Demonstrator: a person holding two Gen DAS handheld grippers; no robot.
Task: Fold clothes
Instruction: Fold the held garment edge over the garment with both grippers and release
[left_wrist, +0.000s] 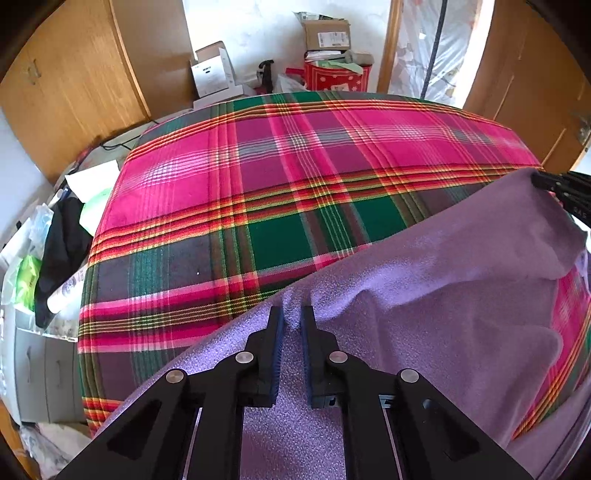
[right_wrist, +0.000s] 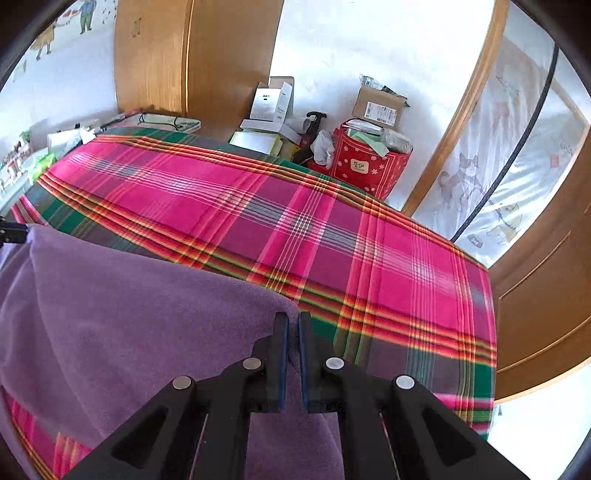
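The purple fleece garment (left_wrist: 443, 266) — soft, rumpled — drapes across the plaid bedcover's near side, edges lifted.

The setting is a room in a home, most likely a bedroom. A bed (right_wrist: 332, 240) covered by a pink, green and red plaid sheet fills the middle. Wooden wardrobe doors (right_wrist: 159, 55) stand along the white wall, with a wooden door frame (right_wrist: 454, 122) on the right. Cardboard boxes (right_wrist: 380, 105), white cartons (right_wrist: 271, 101) and a red snowflake-print container (right_wrist: 369, 166) are stacked behind the bed. Cartoon figure stickers (right_wrist: 48, 33) decorate the wall.
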